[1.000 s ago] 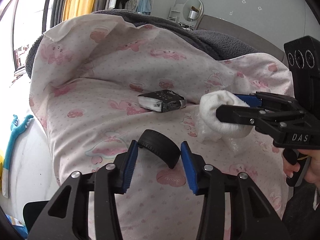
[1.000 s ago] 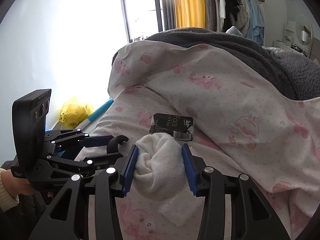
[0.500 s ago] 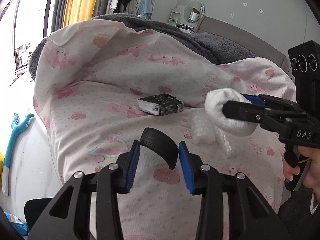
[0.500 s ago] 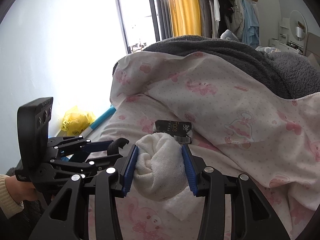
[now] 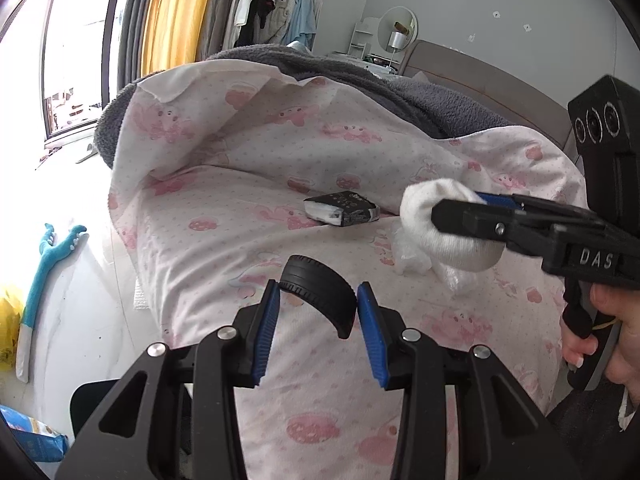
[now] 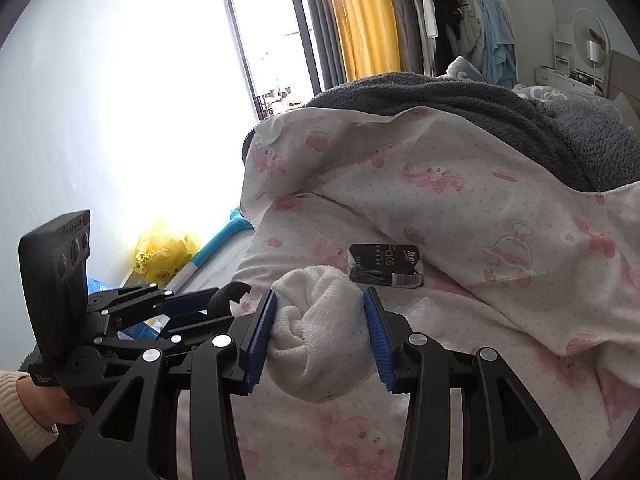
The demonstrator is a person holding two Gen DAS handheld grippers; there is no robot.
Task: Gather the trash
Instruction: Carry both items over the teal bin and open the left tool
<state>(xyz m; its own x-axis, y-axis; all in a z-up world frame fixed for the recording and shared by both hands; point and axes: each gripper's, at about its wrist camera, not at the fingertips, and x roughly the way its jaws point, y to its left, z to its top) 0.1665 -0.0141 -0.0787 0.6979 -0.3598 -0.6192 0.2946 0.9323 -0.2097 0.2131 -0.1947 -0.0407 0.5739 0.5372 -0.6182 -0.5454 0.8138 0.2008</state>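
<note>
Left wrist view: left gripper [image 5: 316, 312] clamps black ring [image 5: 320, 296]; right gripper [image 6: 320, 332] clamps sock [image 6: 324, 336]; both now lifted off bed [image 5: 224, 240], ready for disposal.

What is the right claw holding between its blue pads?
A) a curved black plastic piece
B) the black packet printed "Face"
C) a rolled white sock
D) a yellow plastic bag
C: in the right wrist view the right claw has its pads pressed on both sides of the rolled white sock, lifted above the pink bedsheet.
</note>
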